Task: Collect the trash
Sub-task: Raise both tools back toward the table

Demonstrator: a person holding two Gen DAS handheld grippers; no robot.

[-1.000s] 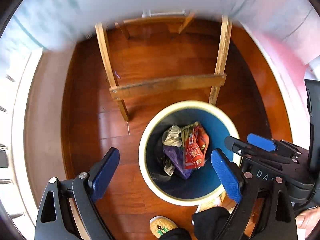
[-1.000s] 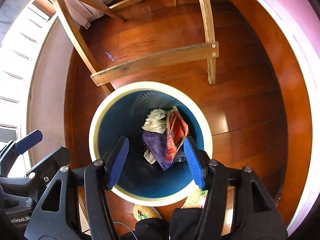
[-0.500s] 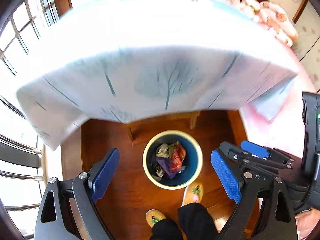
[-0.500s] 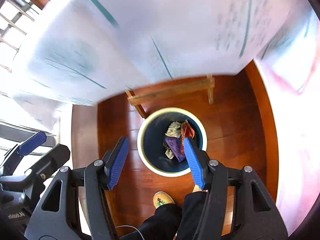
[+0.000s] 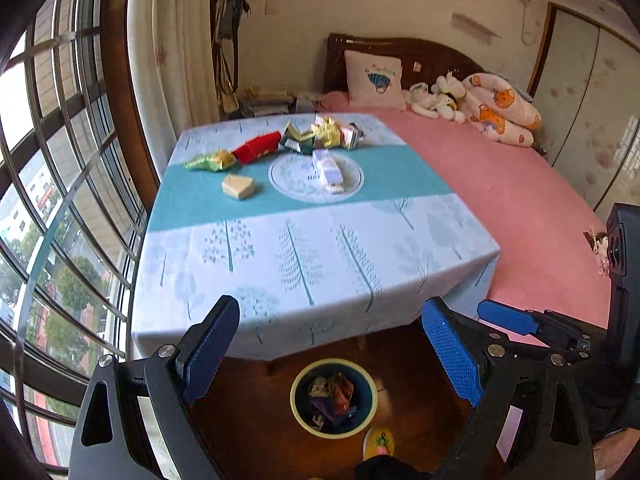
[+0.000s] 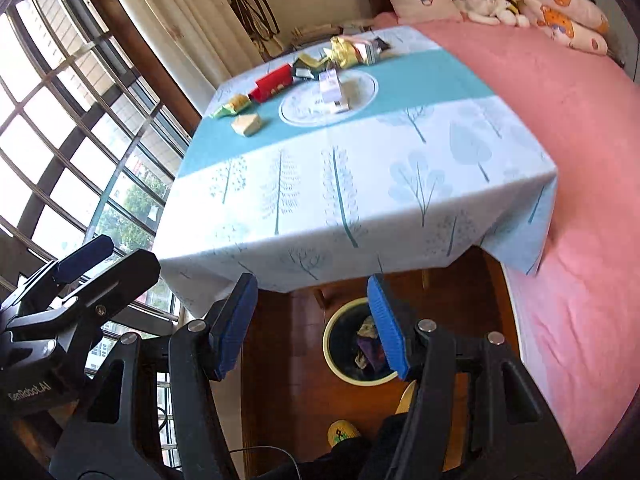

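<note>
Left gripper (image 5: 331,354) angled downward above table edge, jaws apart, empty, right gripper (image 6: 313,326) alongside, likewise, bin (image 5: 334,397) below

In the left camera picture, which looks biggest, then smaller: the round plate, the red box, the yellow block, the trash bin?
1. Round plate
2. Trash bin, nearly as big; it sits nearer the camera, so real size is unsure
3. Red box
4. Yellow block
</note>
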